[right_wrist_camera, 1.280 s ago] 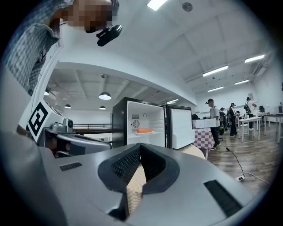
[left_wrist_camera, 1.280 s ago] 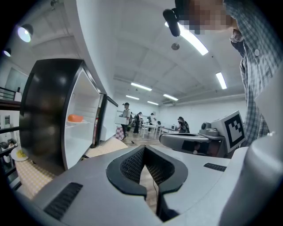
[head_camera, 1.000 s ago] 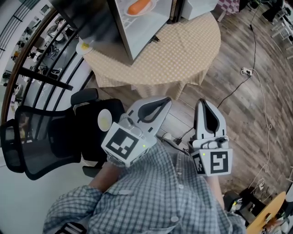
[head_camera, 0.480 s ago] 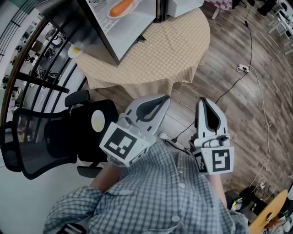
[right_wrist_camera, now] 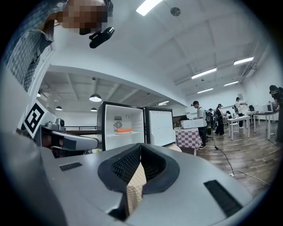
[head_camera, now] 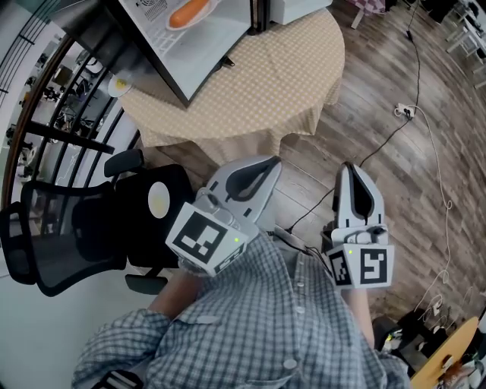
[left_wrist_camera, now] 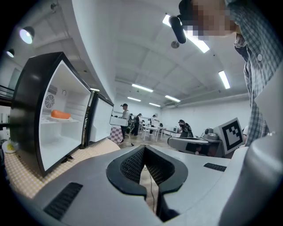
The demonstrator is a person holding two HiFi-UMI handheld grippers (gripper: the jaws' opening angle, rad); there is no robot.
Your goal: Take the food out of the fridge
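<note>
A small black fridge (head_camera: 205, 45) stands open on a round table (head_camera: 281, 83) at the top of the head view. Orange food (head_camera: 188, 11) lies on a white plate on its shelf. It also shows as the orange food (left_wrist_camera: 60, 114) far left in the left gripper view and the orange food (right_wrist_camera: 124, 130) straight ahead in the right gripper view. My left gripper (head_camera: 267, 164) and right gripper (head_camera: 354, 170) hang side by side over the wood floor, short of the table. Both are shut and hold nothing, with the left gripper (left_wrist_camera: 145, 148) and right gripper (right_wrist_camera: 141, 145) pointing roughly level.
The fridge door (right_wrist_camera: 160, 126) stands swung open to the right. A black mesh office chair (head_camera: 68, 228) sits left of me by a railing. A small plate (head_camera: 119, 85) rests on the table's left edge. A cable and power strip (head_camera: 402, 115) lie on the floor. People stand at tables far behind.
The fridge and table have slid toward the upper left of the head view. The right gripper has drifted a little right and down in the frame. Both grippers stay shut.
</note>
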